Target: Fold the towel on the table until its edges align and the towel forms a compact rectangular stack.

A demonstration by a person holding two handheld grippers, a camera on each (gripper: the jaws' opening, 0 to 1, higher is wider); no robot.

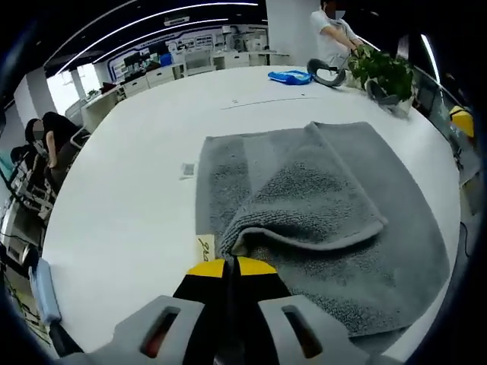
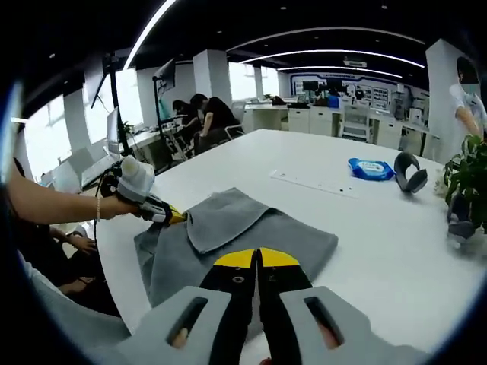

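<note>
Grey towel (image 1: 319, 220) lies on the white surface (image 1: 137, 190), partly folded: one corner flap is turned over onto the main body, its hemmed edge curving across the middle.

Left claw (image 1: 230, 266): yellow-tipped jaws pressed together with no gap, sitting right at the towel's near folded corner. Tips look clenched on the towel edge there, with a small white tag just beside the left tip. In the right gripper view the same claw (image 2: 173, 216) comes in from the left, held by a person's hand (image 2: 114, 199), tip touching the towel (image 2: 251, 236) at the base of the raised flap.

Right claw (image 2: 259, 258): jaws also closed flat against each other, tips over the near edge of the towel. Cannot tell whether any cloth is pinched between them or it's just above the fabric.

Elsewhere on the surface, well apart from the towel: a blue packet (image 2: 371, 168), a dark curved headset-like thing (image 2: 409, 172) next to it, and a potted plant (image 2: 466, 186) at the far right edge. Same three in the left gripper view: packet (image 1: 290, 76), dark thing (image 1: 327, 74), plant (image 1: 384, 72).

Person in a white shirt (image 1: 329, 34) stands behind the plant. More people sit at desks (image 2: 202, 118) in the background.
</note>
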